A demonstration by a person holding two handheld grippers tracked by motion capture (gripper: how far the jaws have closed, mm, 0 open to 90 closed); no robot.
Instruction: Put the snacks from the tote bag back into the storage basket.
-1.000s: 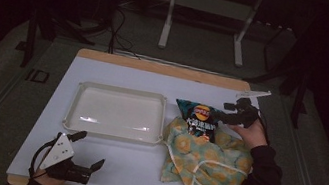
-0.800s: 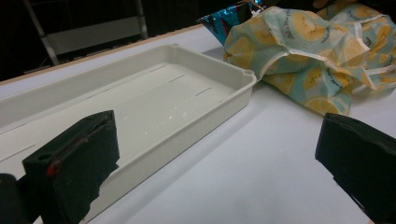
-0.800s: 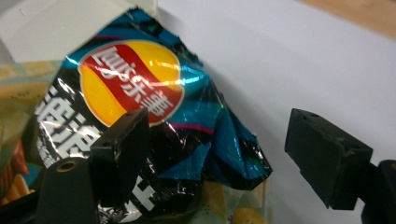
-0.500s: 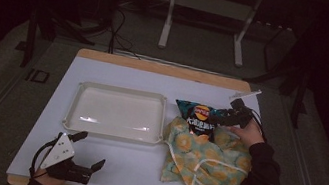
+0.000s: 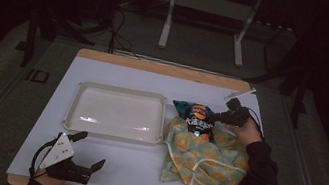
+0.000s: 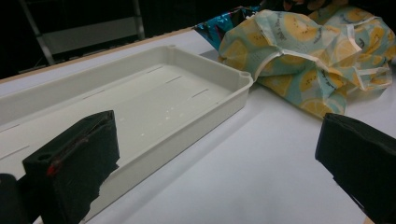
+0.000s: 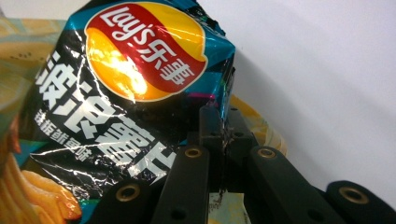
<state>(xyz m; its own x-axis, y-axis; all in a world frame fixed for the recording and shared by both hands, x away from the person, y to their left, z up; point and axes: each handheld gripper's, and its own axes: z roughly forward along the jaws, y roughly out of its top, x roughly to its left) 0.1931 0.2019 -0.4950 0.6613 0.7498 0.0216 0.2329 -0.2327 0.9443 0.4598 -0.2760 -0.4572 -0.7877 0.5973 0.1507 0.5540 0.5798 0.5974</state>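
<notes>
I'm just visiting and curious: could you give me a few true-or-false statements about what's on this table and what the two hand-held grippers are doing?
1. The right hand-held gripper is shut on the edge of the Lay's chip bag. True; its jaws have just been closing, with the bag's edge between them.
2. The white tray holds the chip bag. False; the tray is empty, and the bag lies beside it, partly on the fruit-print cloth bag.
3. The left hand-held gripper is clamped on the tray. False; its jaws stand wide open, apart from the tray, near the table's front edge.
4. The cloth bag lies to the right of the tray in the high view. True.
</notes>
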